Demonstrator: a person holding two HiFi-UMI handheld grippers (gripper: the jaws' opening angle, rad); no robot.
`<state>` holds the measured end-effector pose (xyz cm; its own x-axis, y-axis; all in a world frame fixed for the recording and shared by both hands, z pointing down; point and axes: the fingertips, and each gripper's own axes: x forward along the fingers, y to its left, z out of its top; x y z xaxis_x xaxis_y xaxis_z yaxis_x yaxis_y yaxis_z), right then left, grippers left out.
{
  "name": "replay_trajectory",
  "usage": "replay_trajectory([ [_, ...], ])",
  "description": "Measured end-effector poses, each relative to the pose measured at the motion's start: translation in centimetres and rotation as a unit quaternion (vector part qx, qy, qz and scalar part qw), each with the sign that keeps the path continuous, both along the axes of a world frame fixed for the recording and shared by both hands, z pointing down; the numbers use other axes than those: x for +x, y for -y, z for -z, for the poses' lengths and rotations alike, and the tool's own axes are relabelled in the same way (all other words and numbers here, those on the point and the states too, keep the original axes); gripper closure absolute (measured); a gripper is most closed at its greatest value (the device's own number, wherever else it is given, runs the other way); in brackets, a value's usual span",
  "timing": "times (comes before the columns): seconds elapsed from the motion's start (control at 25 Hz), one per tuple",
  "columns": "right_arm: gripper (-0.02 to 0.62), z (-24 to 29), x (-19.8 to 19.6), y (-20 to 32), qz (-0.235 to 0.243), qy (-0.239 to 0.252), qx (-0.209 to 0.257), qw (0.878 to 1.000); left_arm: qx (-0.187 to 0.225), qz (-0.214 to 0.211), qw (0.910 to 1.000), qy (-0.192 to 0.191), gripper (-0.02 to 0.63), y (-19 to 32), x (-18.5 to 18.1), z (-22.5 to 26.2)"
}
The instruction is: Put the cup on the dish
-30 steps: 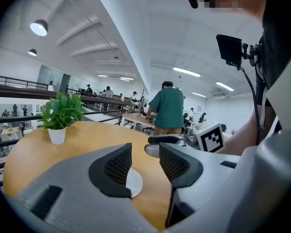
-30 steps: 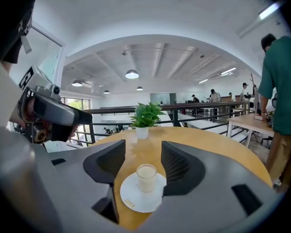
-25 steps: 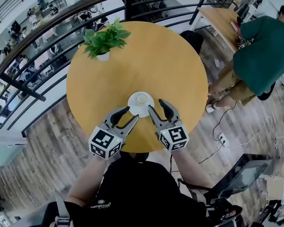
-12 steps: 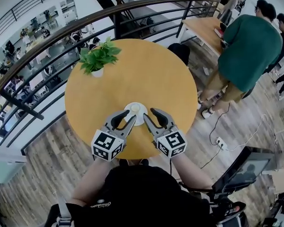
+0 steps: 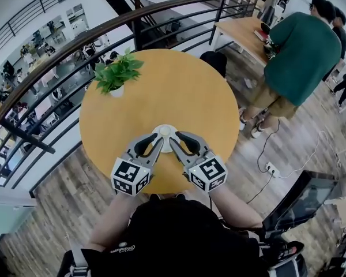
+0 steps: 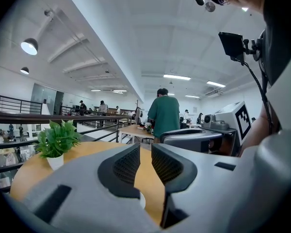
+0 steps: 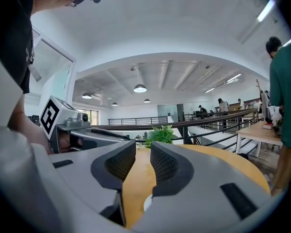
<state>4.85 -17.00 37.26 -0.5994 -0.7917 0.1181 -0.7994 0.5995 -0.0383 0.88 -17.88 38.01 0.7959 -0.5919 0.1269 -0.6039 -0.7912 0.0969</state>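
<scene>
A round wooden bench (image 5: 179, 91) stands against a dark curved railing (image 5: 75, 45), with plank flooring (image 5: 63, 189) around it.

Head view: the left tongs (image 5: 156, 143) and right tongs (image 5: 174, 139) hover side by side over the near edge of the bench, tips angled towards each other. The cup (image 5: 165, 132) sits on the dish (image 5: 165, 126), the white pair lying right at the 2 sets of tips and partly under them. A potted plant (image 5: 116, 74) stands well beyond the left tongs, near the far left rim. A person in a green top (image 5: 303, 51) stands off the bench, far out to the right of the right tongs.

Left gripper view: the left tongs (image 6: 145, 153) are released. Their jaws have just been closing to a narrow gap, and only bare bench shows between them. A sliver of white crockery (image 6: 142, 200) peeks out below the jaws; whether it is cup or dish cannot be told. The potted plant (image 6: 58, 140) is ahead to the left, and the right tongs (image 6: 191, 141) lie alongside on the right.

Right gripper view: the right tongs (image 7: 143, 153) are likewise released. Their jaws have just been closing to a slim gap with nothing but bench between them. A white edge (image 7: 147, 203) shows beneath. The potted plant (image 7: 160, 134) stands straight ahead past the tips, and the left tongs (image 7: 92, 139) lie alongside on the left.
</scene>
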Motion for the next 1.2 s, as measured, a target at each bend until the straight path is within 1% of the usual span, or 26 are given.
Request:
replay_trajectory([
  [0.04,0.504,-0.1,0.0,-0.1,-0.003,0.003,-0.001,1.000,0.001,-0.001,1.0000,-0.002,0.542,0.0,-0.1,0.0],
  [0.08,0.517,-0.1,0.0,-0.1,-0.006,0.007,-0.001,1.000,0.002,-0.002,1.0000,-0.003,0.580,-0.1,-0.2,0.1],
  [0.2,0.559,-0.1,0.0,-0.2,-0.007,0.012,-0.002,1.000,0.005,-0.004,0.9999,-0.008,0.601,-0.1,-0.2,0.2],
  [0.44,0.569,0.4,0.0,-0.1,-0.008,0.015,0.000,1.000,0.003,-0.007,0.9999,-0.013,0.601,-0.3,-0.2,0.5],
  [1.2,0.583,-0.1,0.0,0.4,-0.002,0.015,-0.006,1.000,-0.008,-0.006,0.9999,-0.007,0.601,0.5,0.1,-0.5],
])
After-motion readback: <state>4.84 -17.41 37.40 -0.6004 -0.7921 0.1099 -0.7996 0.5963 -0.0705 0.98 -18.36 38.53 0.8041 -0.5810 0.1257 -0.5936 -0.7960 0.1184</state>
